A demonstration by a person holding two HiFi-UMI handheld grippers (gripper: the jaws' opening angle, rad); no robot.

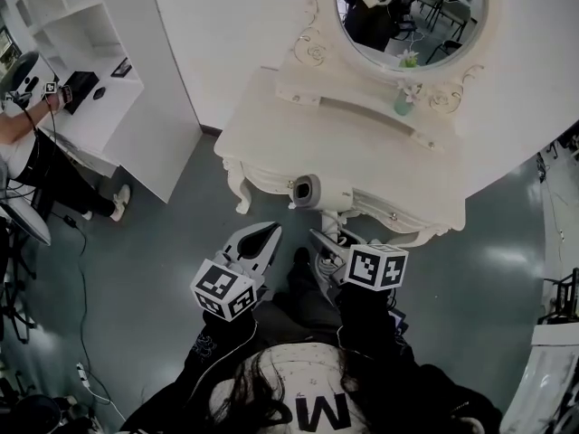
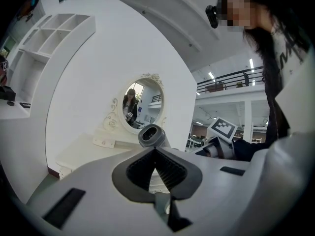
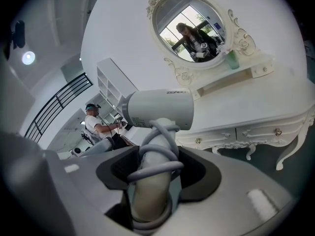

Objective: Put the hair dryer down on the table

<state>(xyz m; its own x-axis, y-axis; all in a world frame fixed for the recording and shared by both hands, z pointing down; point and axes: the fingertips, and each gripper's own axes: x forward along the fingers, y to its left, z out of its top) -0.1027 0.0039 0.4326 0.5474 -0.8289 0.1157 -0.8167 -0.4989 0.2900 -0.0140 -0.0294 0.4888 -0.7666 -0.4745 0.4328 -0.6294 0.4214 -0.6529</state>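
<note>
A white-grey hair dryer (image 1: 312,191) with its cord wound round the handle is held upright at the front edge of the white dressing table (image 1: 362,152). My right gripper (image 1: 327,240) is shut on the cord-wrapped handle, and the right gripper view shows the hair dryer (image 3: 157,109) body lying crosswise above the right gripper (image 3: 155,163). My left gripper (image 1: 269,233) hangs shut and empty just left of it, over the floor. In the left gripper view the hair dryer (image 2: 151,135) nozzle shows right beyond the closed left gripper (image 2: 156,150).
An oval mirror (image 1: 412,7) with a small shelf stands at the back of the table, beside a green vase (image 1: 404,102). White shelving (image 1: 81,25) and a seated person (image 1: 18,143) are at the far left. Grey floor lies between me and the table.
</note>
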